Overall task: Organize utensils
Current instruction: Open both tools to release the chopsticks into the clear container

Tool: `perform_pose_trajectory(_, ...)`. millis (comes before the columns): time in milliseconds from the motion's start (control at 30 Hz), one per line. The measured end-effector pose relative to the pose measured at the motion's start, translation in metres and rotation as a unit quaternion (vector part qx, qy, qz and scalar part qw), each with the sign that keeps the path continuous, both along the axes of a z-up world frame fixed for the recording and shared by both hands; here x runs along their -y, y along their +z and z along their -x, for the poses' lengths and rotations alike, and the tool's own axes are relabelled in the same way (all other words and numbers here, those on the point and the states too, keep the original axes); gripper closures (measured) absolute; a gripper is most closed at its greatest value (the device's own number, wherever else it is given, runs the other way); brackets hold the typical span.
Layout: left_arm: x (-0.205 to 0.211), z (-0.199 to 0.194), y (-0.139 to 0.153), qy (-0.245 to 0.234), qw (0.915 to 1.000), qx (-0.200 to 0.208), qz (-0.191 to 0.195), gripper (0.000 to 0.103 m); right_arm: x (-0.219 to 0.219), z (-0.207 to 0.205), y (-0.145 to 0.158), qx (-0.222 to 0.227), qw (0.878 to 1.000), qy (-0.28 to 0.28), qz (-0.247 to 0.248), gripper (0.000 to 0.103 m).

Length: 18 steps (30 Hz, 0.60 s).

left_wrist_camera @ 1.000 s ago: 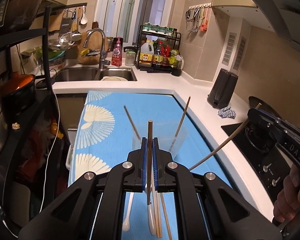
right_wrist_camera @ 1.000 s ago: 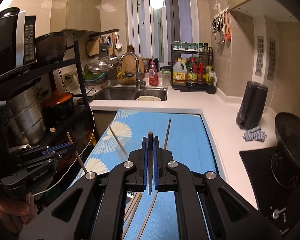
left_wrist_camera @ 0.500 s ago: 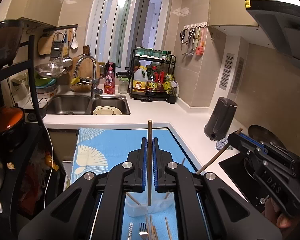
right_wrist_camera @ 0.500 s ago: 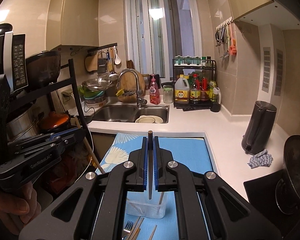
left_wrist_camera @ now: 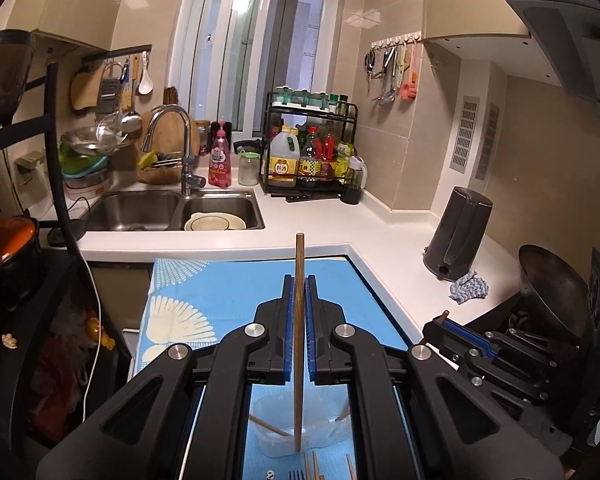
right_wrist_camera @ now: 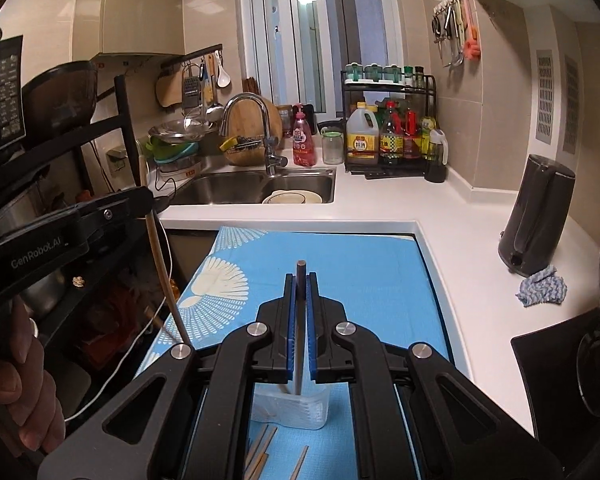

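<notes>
1. Two slim chopsticks are clamped upright above a blue, fan-patterned cloth (left_wrist_camera: 236,288) on a white kitchen counter (left_wrist_camera: 380,232): a round brown wooden chopstick (left_wrist_camera: 299,344) in the left gripper (left_wrist_camera: 299,308), a darker grey chopstick (right_wrist_camera: 300,320) in the right gripper (right_wrist_camera: 300,304).
2. Below both stands a clear, thin-walled plastic container (left_wrist_camera: 320,428), rectangular with rounded corners, with other sticks leaning inside it; loose chopsticks and a fork's tines (left_wrist_camera: 296,474) lie on the cloth on its near side.
3. Cloth past the container lies bare up to the counter's raised white edge; a steel sink (left_wrist_camera: 172,210) sits beyond, a dark kettle (left_wrist_camera: 458,236) and a crumpled rag (left_wrist_camera: 468,288) to the right, a black shelf rack (left_wrist_camera: 60,184) to the left.
4. Left gripper's blue ribbed pads (left_wrist_camera: 287,328) are closed tight on the wooden chopstick, whose lower tip hangs over the container's mouth.
5. Right gripper's pads (right_wrist_camera: 288,328) pinch the grey chopstick, its tip at the container's opening; whether it touches inside cannot be told.
</notes>
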<state>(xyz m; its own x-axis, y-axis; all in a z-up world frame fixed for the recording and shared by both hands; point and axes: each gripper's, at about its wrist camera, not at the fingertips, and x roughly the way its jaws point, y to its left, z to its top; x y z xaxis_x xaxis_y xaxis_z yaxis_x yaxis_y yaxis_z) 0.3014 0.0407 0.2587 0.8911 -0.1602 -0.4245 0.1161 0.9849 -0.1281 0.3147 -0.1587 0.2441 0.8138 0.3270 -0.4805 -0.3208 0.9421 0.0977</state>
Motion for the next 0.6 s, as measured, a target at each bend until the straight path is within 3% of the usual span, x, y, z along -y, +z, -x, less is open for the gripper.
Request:
perform_pose_trajectory(200, -0.005, 0.004, 0.009, -0.010, 0.9994, 0.024, 0.024, 0.098, 0.000, -0.005, -0.006, -0.005, 1.000, -0.002, 0.010, 0.098)
perform_pose_trajectory(333, -0.004, 0.001, 0.019, -0.004, 0.9990, 0.041, 0.018, 0.098, 0.001, -0.006, -0.006, -0.006, 1.000, -0.004, 0.008, 0.098)
perform_pose_trajectory(500, 0.000, -0.011, -0.002, 0.004, 0.9997, 0.025, -0.006, 0.098, 0.002, -0.006, -0.011, -0.014, 1.000, -0.006, 0.013, 0.097)
perform_pose_trajectory(600, 0.002, -0.017, -0.022, -0.016, 0.9997, -0.018, -0.003, 0.098, 0.001, -0.007, -0.018, -0.028, 0.999, -0.003, 0.022, 0.093)
